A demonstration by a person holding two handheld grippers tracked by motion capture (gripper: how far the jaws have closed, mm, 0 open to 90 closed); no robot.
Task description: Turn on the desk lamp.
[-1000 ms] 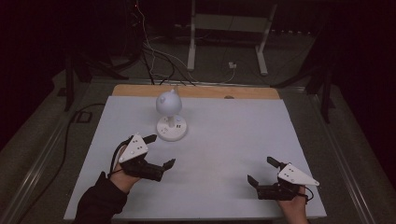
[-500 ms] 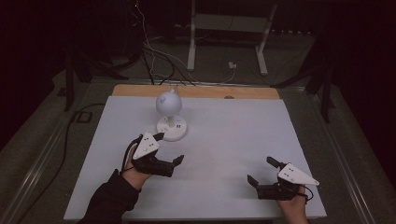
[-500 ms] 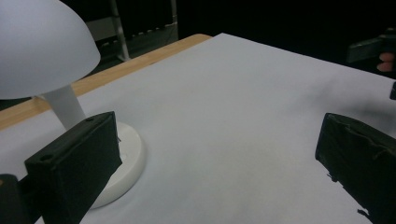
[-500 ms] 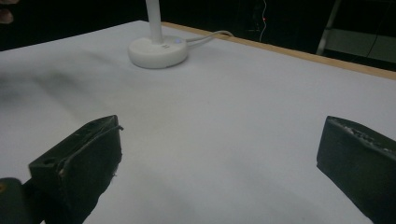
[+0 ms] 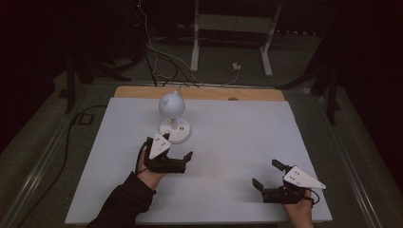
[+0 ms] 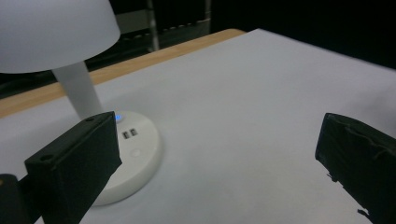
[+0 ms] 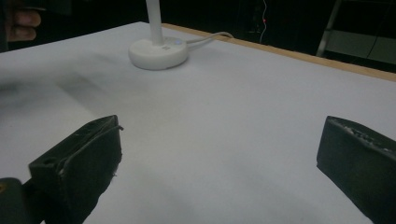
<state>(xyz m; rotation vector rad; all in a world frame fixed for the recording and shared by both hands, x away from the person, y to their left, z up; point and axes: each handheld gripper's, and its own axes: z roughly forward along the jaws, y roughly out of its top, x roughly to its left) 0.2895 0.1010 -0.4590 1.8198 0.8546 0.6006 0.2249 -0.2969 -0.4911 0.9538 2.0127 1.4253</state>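
Spread wide apart and empty, the fingers of the left gripper (image 5: 183, 159) are held low over the white surface (image 5: 247, 142), just short of the round base of a small white desk lamp (image 5: 174, 124); in the left gripper view one finger (image 6: 74, 163) is seen right beside that base (image 6: 130, 154), where two small ports and a blue light can be made out. The right gripper (image 5: 267, 175) is held well apart from the lamp, near the front right of the surface, its fingers likewise parted with nothing between them. The lamp stands upright toward the back left of the surface, a thin stem rising to a rounded shade. It is judged to be light, rigid plastic, smooth and somewhat slippery, with most of its weight low in the base. A hold on the stem just above the base is judged steadiest; the shade would be too broad and smooth to be pinched. A white cable (image 7: 210, 37) trails from the base and may tug if the lamp is lifted.
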